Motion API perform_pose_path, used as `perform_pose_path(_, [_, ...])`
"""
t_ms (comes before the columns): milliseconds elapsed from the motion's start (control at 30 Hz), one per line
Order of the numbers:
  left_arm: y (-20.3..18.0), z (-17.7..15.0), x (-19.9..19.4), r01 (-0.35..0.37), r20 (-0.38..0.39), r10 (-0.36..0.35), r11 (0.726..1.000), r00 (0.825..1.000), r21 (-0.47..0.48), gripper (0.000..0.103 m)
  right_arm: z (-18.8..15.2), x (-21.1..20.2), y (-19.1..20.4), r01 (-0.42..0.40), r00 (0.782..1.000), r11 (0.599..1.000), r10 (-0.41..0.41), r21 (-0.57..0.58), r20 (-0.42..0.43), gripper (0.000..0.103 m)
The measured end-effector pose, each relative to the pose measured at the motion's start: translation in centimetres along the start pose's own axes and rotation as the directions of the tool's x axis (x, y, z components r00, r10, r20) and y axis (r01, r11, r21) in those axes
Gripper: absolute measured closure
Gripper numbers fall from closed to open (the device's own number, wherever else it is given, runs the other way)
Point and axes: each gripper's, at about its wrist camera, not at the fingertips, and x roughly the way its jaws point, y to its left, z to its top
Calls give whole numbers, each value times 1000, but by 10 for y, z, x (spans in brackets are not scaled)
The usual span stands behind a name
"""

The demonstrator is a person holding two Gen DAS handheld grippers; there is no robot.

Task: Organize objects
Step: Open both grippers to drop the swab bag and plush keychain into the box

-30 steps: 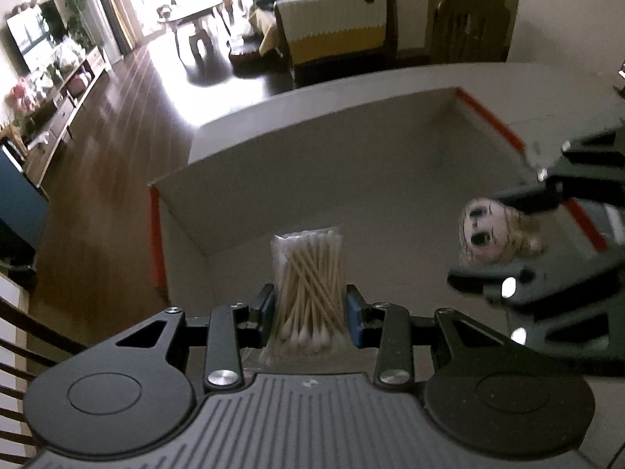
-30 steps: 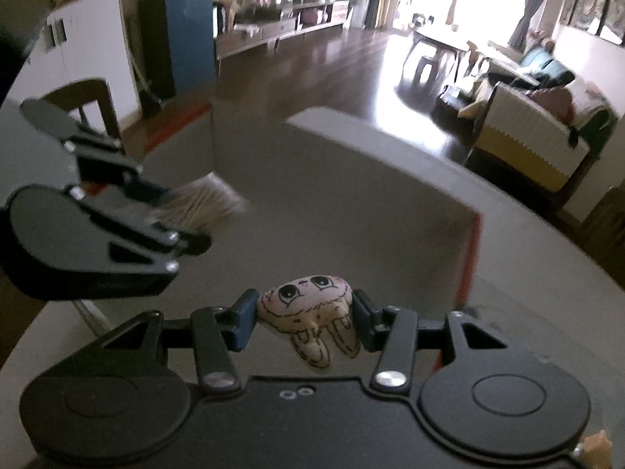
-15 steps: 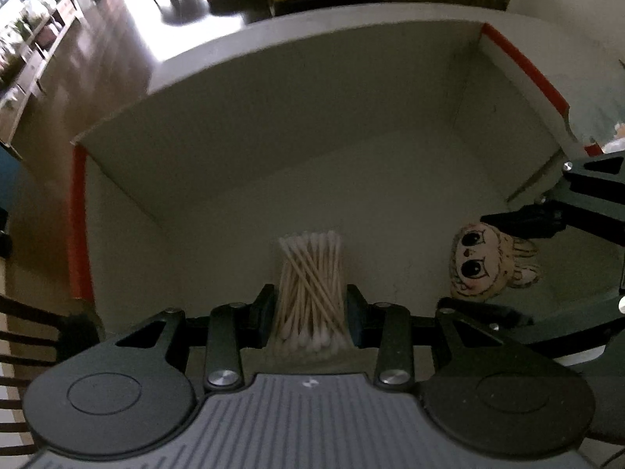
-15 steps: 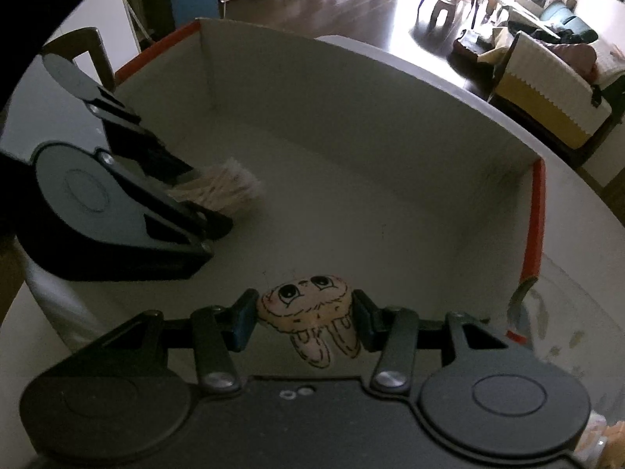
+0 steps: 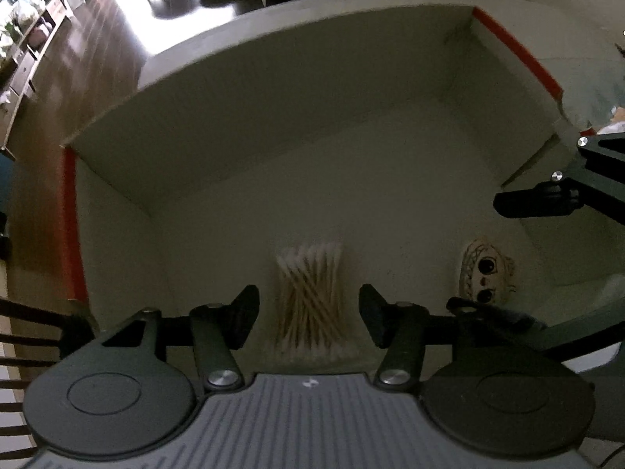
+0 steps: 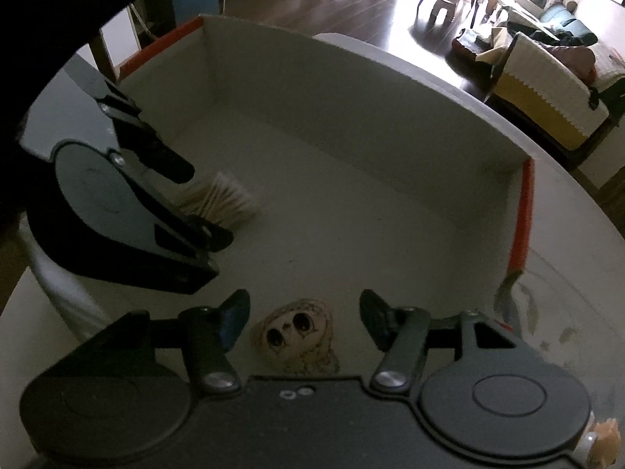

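Observation:
A clear bag of cotton swabs lies on the floor of a white box with red-edged ends. My left gripper stands open above it, fingers wide on either side and not touching. A small plush face toy lies on the box floor between the open fingers of my right gripper. The left wrist view shows the plush toy to the right of the swabs, under the right gripper. In the right wrist view the swabs poke out between the left gripper's fingers.
The box sits on a pale table with a clear film at its right end. Beyond it lie dark wood flooring, a sofa with a yellow and white throw and a chair back at the left.
Both grippers came down into the box and opened. The swab bag and the plush toy were let go and now rest on the box floor.

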Motion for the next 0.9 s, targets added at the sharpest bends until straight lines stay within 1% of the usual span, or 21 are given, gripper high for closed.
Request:
perform_pose_path(133, [3,-10,-18,-9,50,10,1000,999,-27,48,-3,-18,-2,-12,999,1000,12,11,37,41])
perform_pose_path(200, [4,-15,-29,-8,78,11,999,997,-38,48,0,-25,-9,-21,998,1000,20,18,54,41])
perform_pose_path(367, [1,-37,-51,8,145,2,997,989,-70,48,-11,-56,-13,-31,994,999,28,29,104,41])
perform_pose_path(400, [-1,-39,-58,6,157,6,997,988,-78,48,-13,-62,-14,-33,993,999,29,32,116,41])
perform_pose_path(433, [6,-30,-57,4,168,10,997,986,-83,48,-16,-68,-15,-33,991,999,28,34,127,41])
perform_pose_path(467, [4,-35,-62,3,181,13,996,983,-85,48,-19,-75,-15,-35,989,999,29,39,143,41])
perform_pose_path(533, [6,-42,-76,6,213,14,996,977,-89,48,-26,-89,-16,-46,984,998,37,47,173,41])
perform_pose_path(600, [-4,-48,-86,14,241,9,995,971,-97,48,-29,-101,-21,-50,979,997,38,58,200,41])
perform_pose_path(633, [-8,-50,-91,19,255,7,995,967,-100,48,-33,-107,-22,-57,976,996,42,65,215,40])
perform_pose_path(667, [-6,-43,-92,22,268,5,995,964,-100,48,-37,-114,-23,-63,972,996,46,69,228,40])
perform_pose_path(700, [-11,-46,-97,23,280,5,995,960,-96,48,-41,-119,-24,-63,969,995,44,72,241,40])
perform_pose_path(800, [-21,-52,-115,25,325,6,996,946,-90,48,-57,-139,-29,-66,957,994,39,83,286,37])
perform_pose_path(900, [-33,-55,-124,30,366,8,995,931,-96,48,-72,-154,-38,-61,944,992,22,111,329,34])
